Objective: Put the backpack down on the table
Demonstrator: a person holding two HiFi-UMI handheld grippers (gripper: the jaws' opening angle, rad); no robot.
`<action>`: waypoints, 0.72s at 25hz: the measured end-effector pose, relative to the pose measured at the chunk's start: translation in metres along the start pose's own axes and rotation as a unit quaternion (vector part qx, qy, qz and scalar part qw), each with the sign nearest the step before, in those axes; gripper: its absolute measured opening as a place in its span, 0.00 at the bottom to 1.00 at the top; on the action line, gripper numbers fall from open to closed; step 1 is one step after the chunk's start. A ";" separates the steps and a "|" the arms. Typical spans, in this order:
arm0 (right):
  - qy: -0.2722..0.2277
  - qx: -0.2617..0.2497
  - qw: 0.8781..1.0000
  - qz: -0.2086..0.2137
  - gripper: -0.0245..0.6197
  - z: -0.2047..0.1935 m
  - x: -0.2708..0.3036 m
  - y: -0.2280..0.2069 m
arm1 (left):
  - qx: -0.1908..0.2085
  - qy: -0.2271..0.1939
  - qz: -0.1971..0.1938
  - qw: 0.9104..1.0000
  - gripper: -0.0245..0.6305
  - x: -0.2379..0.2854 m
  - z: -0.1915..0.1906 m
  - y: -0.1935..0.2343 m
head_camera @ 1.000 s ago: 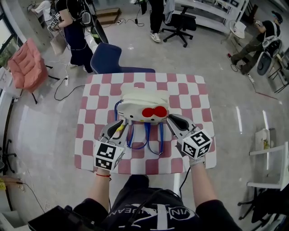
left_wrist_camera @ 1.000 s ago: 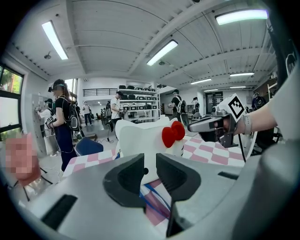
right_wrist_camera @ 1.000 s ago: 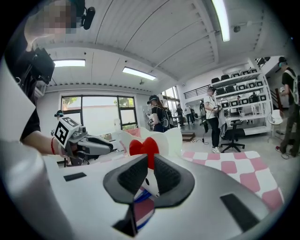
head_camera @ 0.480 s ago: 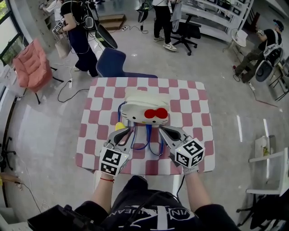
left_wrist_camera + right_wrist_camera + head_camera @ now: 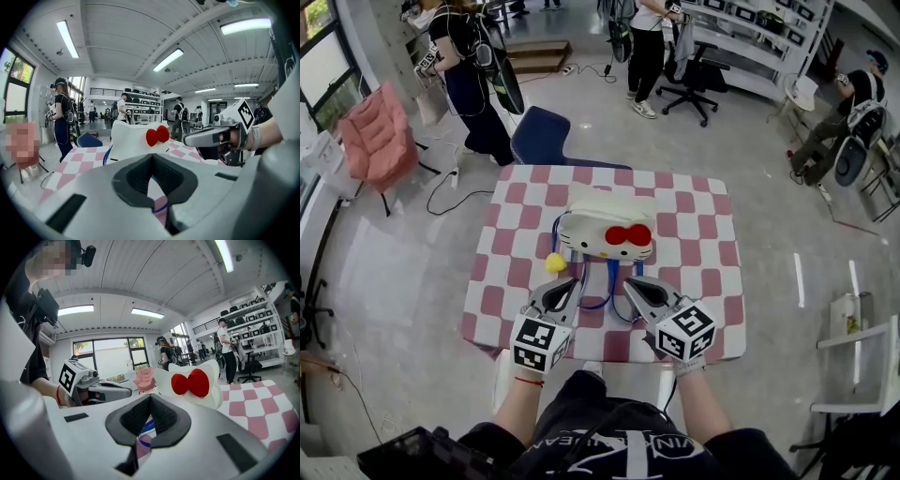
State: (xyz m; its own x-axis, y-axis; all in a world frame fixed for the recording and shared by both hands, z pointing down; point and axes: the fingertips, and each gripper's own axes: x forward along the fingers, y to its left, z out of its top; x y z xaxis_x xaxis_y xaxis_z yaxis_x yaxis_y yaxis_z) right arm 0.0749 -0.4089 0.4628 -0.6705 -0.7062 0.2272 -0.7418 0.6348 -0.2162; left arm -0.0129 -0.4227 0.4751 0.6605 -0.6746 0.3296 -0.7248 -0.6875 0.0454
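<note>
At the far left, off the bench, a pink chair [image 5: 375, 136] is standing on the floor. The bench [image 5: 492, 281], under a red-and-white checked cloth, is filling the middle of the head view.

The left tool [image 5: 570, 284] is hovering over the near part of the bench, pointing away from the person toward the backpack. Its own view is showing the two jaws meeting at their tips, closed on nothing; only the cloth and a bit of blue strap are showing through the hollow behind the tips. Its marker cube [image 5: 535, 343] is sitting at the near end, over the bench edge.

Just beyond that tool's tip, a small yellow piece [image 5: 555, 263] is lying on the cloth beside the backpack's near left corner; what it is cannot be told.

The backpack [image 5: 605, 223], white with a cat face, is resting on the middle of the bench, apart from both tools. A red bow [image 5: 622, 235] is showing on its near right side, and its blue straps [image 5: 607, 281] are trailing over the cloth toward the person, between the two tools.

The right tool [image 5: 628, 282] is hovering to the right of the straps, angled in toward the backpack. Its jaws are likewise pressing together at the tips, holding nothing.

Beyond the bench, a blue chair [image 5: 542, 137] is standing at the far edge.
</note>
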 end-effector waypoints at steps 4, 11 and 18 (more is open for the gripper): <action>-0.006 -0.002 1.000 0.004 0.04 0.002 -0.008 0.012 | -0.027 -0.012 -0.006 1.000 0.05 -0.008 0.000 -0.011; -0.024 0.006 1.000 0.018 0.04 0.000 -0.022 0.039 | -0.031 -0.020 -0.016 0.999 0.05 -0.023 -0.002 -0.035; -0.030 0.001 0.999 0.028 0.04 -0.007 -0.038 0.067 | -0.026 -0.032 -0.025 0.999 0.05 -0.039 -0.003 -0.061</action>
State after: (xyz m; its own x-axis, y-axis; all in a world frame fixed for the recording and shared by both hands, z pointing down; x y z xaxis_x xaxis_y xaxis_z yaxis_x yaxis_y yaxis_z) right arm 0.0509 -0.3377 0.4459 -0.7099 -0.6865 0.1574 -0.7025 0.6740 -0.2286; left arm 0.0046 -0.3540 0.4619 0.7066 -0.6560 0.2654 -0.6981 -0.7077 0.1093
